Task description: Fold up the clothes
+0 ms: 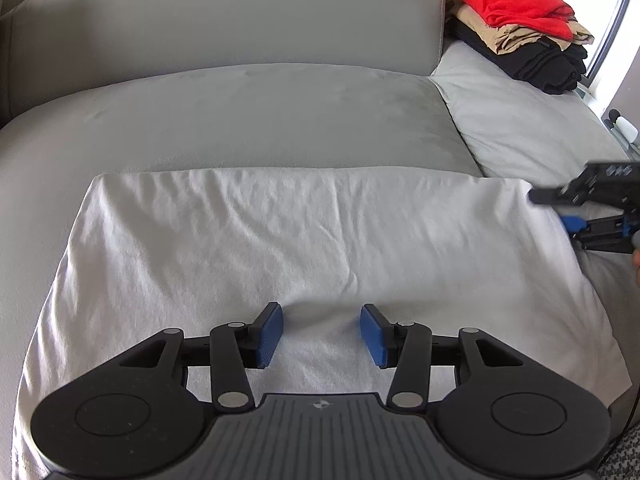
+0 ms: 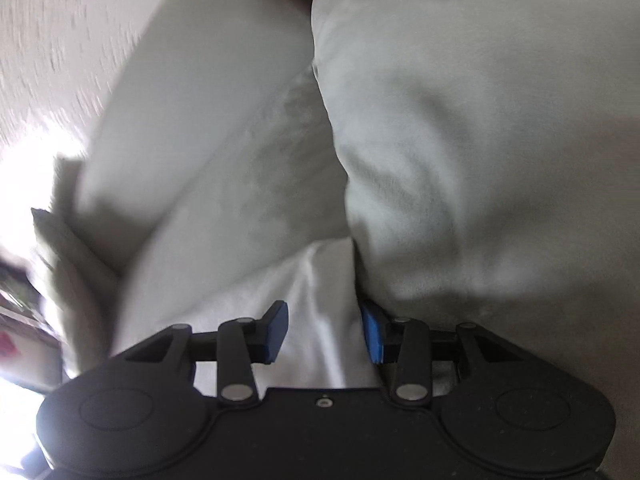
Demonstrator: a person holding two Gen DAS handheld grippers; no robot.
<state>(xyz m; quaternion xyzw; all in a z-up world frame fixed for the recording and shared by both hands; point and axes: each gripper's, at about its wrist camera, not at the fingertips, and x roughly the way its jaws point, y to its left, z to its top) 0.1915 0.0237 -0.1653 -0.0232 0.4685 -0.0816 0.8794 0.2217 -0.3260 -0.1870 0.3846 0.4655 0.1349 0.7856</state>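
A white garment [image 1: 304, 236] lies folded flat into a wide rectangle on the grey sofa seat [image 1: 248, 120]. My left gripper [image 1: 322, 336] is open just above its near edge, blue pads [image 1: 269, 336] apart, holding nothing. My right gripper [image 1: 568, 220] shows at the garment's right edge. In the blurred right wrist view the right gripper [image 2: 326, 332] is open, with the white cloth [image 2: 312, 300] between its blue pads [image 2: 372, 336], next to a grey cushion [image 2: 480, 160].
A stack of folded clothes, red [image 1: 516, 4] on tan on black [image 1: 536, 64], sits on the lighter cushion [image 1: 520, 128] at the back right. The sofa backrest [image 1: 224, 20] rises behind. A window is at the far right.
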